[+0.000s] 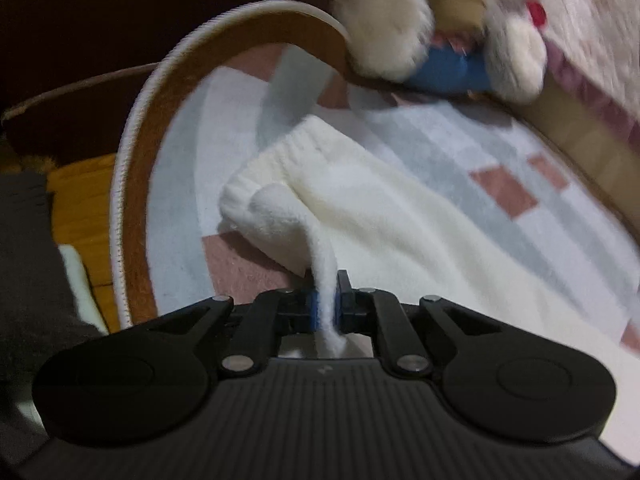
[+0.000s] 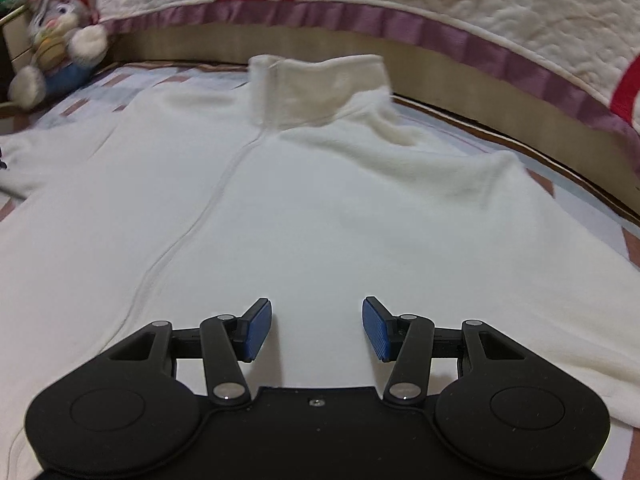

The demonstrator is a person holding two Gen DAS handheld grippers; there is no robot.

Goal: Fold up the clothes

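One white fleece (image 2: 280, 200), one plush rabbit (image 2: 52, 56) (blurred), two grippers

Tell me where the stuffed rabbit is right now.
The stuffed rabbit sits at the far left corner of the rug, against the quilt, beyond the white sweater's left sleeve, which the left gripper pinches.

Light: dim, warm indoor, soft shadows
Blur: left view smeared, esp. plush toy (image 1: 404, 28)
Edges: heavy fisheye bending, dark corners
Right view: sharper, white fleece (image 2: 320, 184) slightly washed out
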